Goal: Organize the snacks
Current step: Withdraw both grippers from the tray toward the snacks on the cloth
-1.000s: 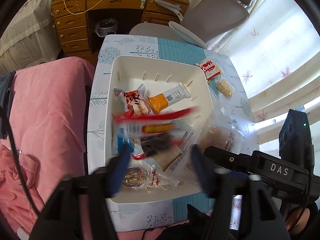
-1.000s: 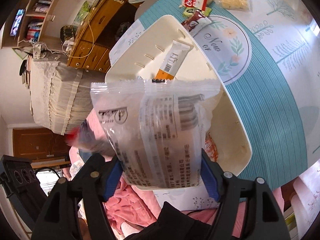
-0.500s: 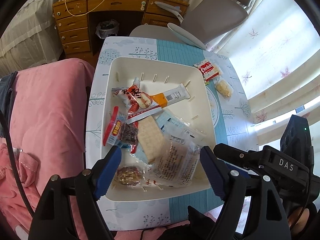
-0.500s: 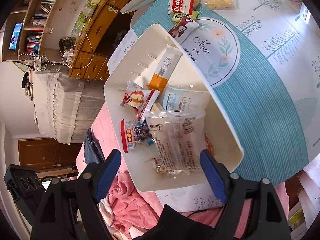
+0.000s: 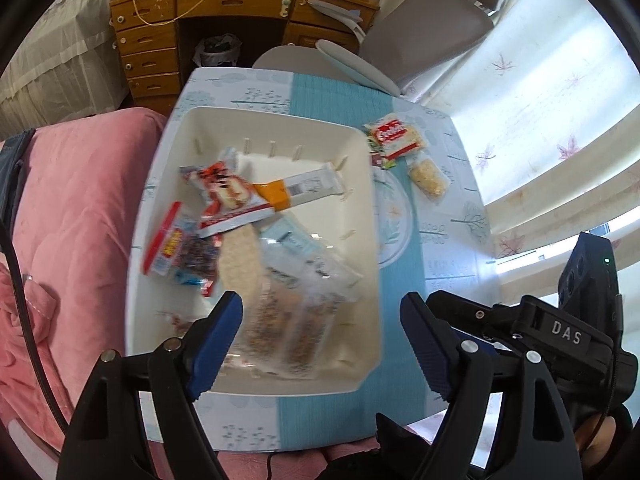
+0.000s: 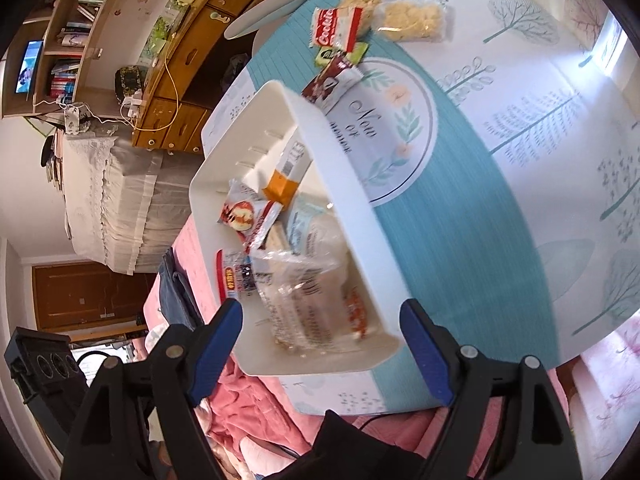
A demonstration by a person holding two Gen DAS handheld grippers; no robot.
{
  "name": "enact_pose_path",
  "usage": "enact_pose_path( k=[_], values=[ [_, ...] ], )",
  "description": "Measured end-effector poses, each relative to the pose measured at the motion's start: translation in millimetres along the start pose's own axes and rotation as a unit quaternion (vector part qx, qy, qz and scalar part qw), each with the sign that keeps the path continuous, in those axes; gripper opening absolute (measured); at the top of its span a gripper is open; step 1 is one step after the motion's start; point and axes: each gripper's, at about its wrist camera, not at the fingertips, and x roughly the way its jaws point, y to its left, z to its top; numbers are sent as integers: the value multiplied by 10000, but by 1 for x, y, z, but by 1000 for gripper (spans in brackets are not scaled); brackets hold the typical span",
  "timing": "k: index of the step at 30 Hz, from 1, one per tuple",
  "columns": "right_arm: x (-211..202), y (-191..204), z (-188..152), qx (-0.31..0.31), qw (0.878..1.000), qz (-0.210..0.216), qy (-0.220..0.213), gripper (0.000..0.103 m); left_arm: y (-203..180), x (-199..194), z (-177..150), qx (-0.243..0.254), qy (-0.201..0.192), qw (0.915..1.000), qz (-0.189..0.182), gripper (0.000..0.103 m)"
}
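Observation:
A cream plastic bin (image 5: pixel 256 118) (image 6: pixel 344 184) on the table holds several snack packets: an orange and white bar (image 5: pixel 298 190) (image 6: pixel 286 178), a red and white pack (image 5: pixel 224 188) (image 6: pixel 240 214), a red-edged pack (image 5: pixel 172 250) and a clear bag of bars (image 5: pixel 292 320) (image 6: pixel 304 300) at its near end. My left gripper (image 5: pixel 322 338) hangs open above the bin's near right part, nothing between its fingers. My right gripper (image 6: pixel 322 346) is open over the bin's near corner, also empty. On the tablecloth beyond the bin lie a red Cookie pack (image 5: pixel 394 138) (image 6: pixel 334 26) and clear packs of yellow snacks (image 5: pixel 428 178) (image 6: pixel 412 22).
A small brown packet (image 6: pixel 330 80) and a green one (image 6: pixel 340 54) lie by the bin's far corner. A pink quilt (image 5: pixel 68 220) borders the table on the left. A grey chair (image 5: pixel 424 32) and a wooden desk (image 5: pixel 200 4) stand beyond the table. Curtains hang at the right.
Both grippers let go of their packets: the red-edged pack and the clear bag now lie in the bin. Both hands have since shifted toward the right of the bin.

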Motion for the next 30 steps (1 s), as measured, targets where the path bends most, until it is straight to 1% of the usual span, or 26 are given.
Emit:
enact_pose_path(
  k=[7, 12, 16, 22, 25, 30],
  values=[
    [-28, -25, 35, -292, 9995, -118, 46, 82, -46, 6, 15, -197, -108, 9997, -88, 80],
    [-40, -39, 62, -574, 9981, -222, 81, 82, -80, 16, 31, -261, -209, 9994, 30, 80],
    [-49, -46, 82, -864, 9958, -313, -25, 82, -100, 22, 47, -260, -243, 9993, 103, 80],
    [-53, -56, 105, -1277, 9893, -665, -244, 82, -129, 36, 78, -60, -142, 9995, 261, 80],
    [-53, -57, 113, -1598, 9829, -834, -374, 82, -144, 44, 97, 188, -80, 9992, 332, 80],
    [-46, -57, 126, -1890, 9747, -1082, -502, 82, -162, 65, 129, 480, 48, 9981, 381, 81]
  ],
)
